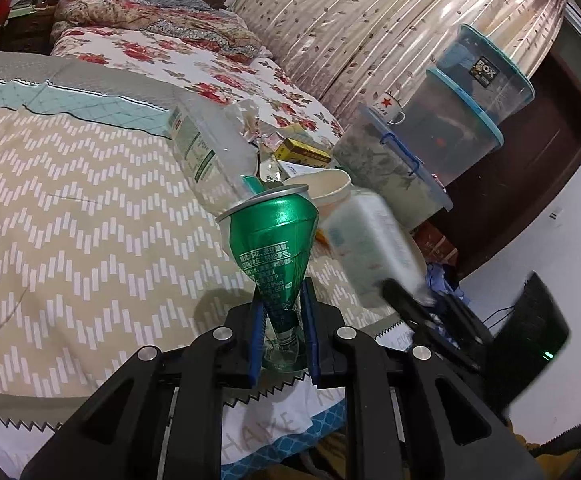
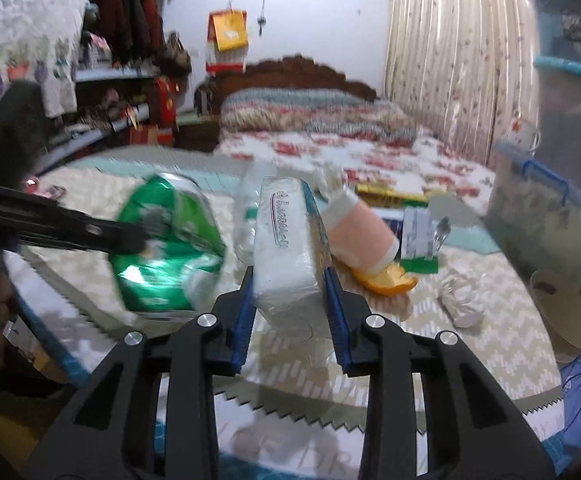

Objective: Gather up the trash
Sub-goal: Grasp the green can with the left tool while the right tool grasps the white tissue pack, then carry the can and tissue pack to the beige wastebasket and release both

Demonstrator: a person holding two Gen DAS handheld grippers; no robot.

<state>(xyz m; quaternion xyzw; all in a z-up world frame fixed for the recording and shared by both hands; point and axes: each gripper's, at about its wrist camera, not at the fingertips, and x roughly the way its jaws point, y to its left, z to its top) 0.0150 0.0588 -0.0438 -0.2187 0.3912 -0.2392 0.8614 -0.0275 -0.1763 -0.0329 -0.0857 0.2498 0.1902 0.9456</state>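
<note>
Your left tool [image 1: 282, 312] is clamped on a crushed green can [image 1: 272, 236], pinched at its flattened lower end with the rim up toward 12 o'clock; your right tool [image 2: 288, 300] is closed around a white tissue pack [image 2: 286, 240], gripped across its short sides. Both items are off the bed, the pack to the can's 3 o'clock in the left wrist view. The can looks light and thin-walled, already creased, so it will likely deform further and may pivot in the pads; its slick metal could slip, and a hold nearer the wider body would probably be steadier. The pack seems soft, light and film-wrapped, so it should compress rather than break, though the wrap may slide. Still on the chevron bedspread [image 1: 70, 216] at about 12 o'clock from the can lie a clear plastic bottle [image 1: 210, 148], a paper cup [image 1: 326, 188] and a yellow box [image 1: 304, 152]; the right wrist view adds an orange peel [image 2: 386, 280] and a crumpled foil ball [image 2: 460, 300] toward 3 o'clock. The bed is soft and uneven, so pieces may sink or roll. Curtains [image 1: 390, 40] and stacked plastic storage bins [image 1: 462, 120] stand at 2 o'clock.
</note>
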